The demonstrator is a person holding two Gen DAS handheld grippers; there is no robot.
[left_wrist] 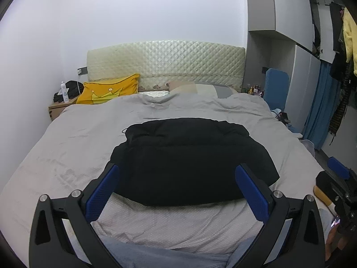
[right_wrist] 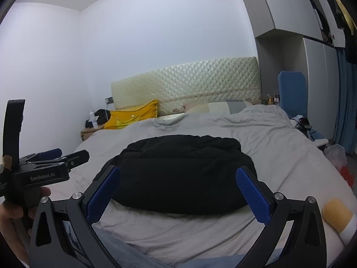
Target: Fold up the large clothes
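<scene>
A black padded garment (left_wrist: 189, 163) lay folded into a thick bundle on the grey bedcover (left_wrist: 67, 147), about midway across the bed and toward its foot end; its underside and any sleeves were tucked out of sight, so its type could not be fixed. The left gripper (left_wrist: 176, 189) was held above the near edge of the bed with its blue-padded fingers (left_wrist: 102, 194) spread wide apart and nothing between them; the garment appeared behind the gap, apart from the pads. The right gripper (right_wrist: 178, 192) stood likewise, wide apart and empty, facing the same bundle. In the right wrist view the left gripper's body showed at the left edge, gripped by a hand (right_wrist: 13, 221) that was partly cut off by the frame. A yellow cushion (left_wrist: 109, 91) leaned near the quilted headboard (left_wrist: 165, 62), beside a bedside table (left_wrist: 60, 108) carrying a white bottle (left_wrist: 64, 92) and a dark item too small to identify. A yellow and white object (right_wrist: 339, 214) lay on the bed's right edge, partly cut off. Clothes hanging at the far right of the left wrist view were distorted and unclear.
</scene>
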